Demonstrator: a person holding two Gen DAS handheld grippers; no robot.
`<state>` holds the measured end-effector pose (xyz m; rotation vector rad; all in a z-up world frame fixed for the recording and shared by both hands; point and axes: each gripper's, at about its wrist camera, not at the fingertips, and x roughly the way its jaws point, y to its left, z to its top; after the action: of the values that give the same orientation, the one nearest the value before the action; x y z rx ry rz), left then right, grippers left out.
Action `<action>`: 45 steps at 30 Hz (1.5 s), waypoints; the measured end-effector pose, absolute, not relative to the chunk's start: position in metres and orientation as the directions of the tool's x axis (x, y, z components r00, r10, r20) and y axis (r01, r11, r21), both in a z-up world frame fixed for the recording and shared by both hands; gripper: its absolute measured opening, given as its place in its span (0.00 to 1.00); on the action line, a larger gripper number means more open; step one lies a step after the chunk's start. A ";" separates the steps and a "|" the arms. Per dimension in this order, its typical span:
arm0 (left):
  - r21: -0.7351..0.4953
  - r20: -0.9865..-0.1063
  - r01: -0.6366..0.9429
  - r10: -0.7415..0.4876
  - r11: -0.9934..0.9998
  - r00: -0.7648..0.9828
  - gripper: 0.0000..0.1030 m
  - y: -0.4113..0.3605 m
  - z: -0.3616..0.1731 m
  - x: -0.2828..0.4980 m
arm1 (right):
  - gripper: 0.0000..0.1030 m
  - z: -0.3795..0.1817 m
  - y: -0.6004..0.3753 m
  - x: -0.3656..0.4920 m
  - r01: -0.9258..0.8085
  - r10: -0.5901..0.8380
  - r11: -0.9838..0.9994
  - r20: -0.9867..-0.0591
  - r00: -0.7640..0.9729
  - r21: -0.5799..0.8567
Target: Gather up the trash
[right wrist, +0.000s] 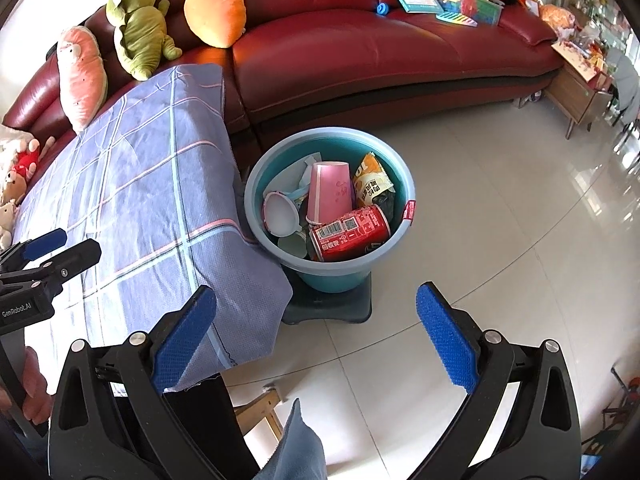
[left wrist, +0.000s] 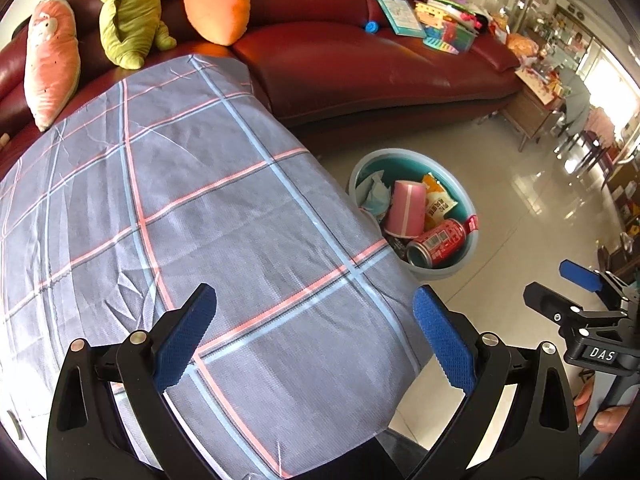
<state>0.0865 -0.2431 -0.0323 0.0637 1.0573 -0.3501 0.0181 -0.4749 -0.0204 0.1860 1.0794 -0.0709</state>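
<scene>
Fingers of the left gripper (left wrist: 314, 336) are spread wide and hold nothing, above the cloth-covered surface (left wrist: 200, 220). Right gripper (right wrist: 316, 336) fingers are likewise spread and bare, over the floor (right wrist: 500, 240). Trash lies in the bucket (right wrist: 256, 184) beside the surface: a red can (right wrist: 348, 234), pink cup (right wrist: 330, 192), snack bag (right wrist: 372, 182). Behind the bucket stands a red sofa (right wrist: 380, 52).
</scene>
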 end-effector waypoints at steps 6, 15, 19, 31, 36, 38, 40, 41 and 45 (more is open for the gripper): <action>-0.174 -0.862 0.311 -0.297 0.934 0.410 0.96 -0.242 -0.039 0.089 | 0.93 -0.026 -0.475 0.021 0.151 0.038 0.981 -0.886 0.462 0.121; -0.143 -0.866 0.307 -0.269 0.941 0.421 0.96 -0.246 -0.043 0.088 | 0.93 -0.030 -0.476 0.024 0.154 0.035 0.981 -0.891 0.453 0.117; -0.132 -0.868 0.309 -0.260 0.942 0.422 0.96 -0.247 -0.044 0.088 | 0.93 -0.030 -0.477 0.025 0.155 0.034 0.981 -0.891 0.453 0.116; -0.099 -0.878 0.308 -0.228 0.946 0.420 0.96 -0.252 -0.050 0.091 | 0.93 -0.034 -0.481 0.029 0.158 0.018 0.982 -0.895 0.446 0.099; -0.089 -0.889 0.302 -0.212 0.949 0.406 0.96 -0.254 -0.056 0.094 | 0.93 -0.036 -0.483 0.031 0.161 0.007 0.983 -0.897 0.443 0.087; -0.087 -0.893 0.300 -0.208 0.950 0.399 0.96 -0.254 -0.059 0.094 | 0.93 -0.037 -0.484 0.031 0.163 0.007 0.983 -0.898 0.439 0.087; -0.086 -0.893 0.299 -0.207 0.950 0.400 0.96 -0.254 -0.060 0.094 | 0.93 -0.039 -0.485 0.031 0.165 0.009 0.982 -0.899 0.438 0.090; -0.081 -0.893 0.299 -0.203 0.951 0.402 0.96 -0.255 -0.060 0.094 | 0.93 -0.039 -0.485 0.031 0.165 0.010 0.982 -0.899 0.437 0.091; -0.066 -0.897 0.293 -0.185 0.954 0.401 0.96 -0.256 -0.063 0.095 | 0.93 -0.041 -0.487 0.032 0.169 0.003 0.982 -0.901 0.435 0.084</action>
<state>0.0949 -0.2558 -0.0632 0.1081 1.1189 -0.3034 0.0319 -0.4867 -0.0407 0.1711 1.1177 -0.1041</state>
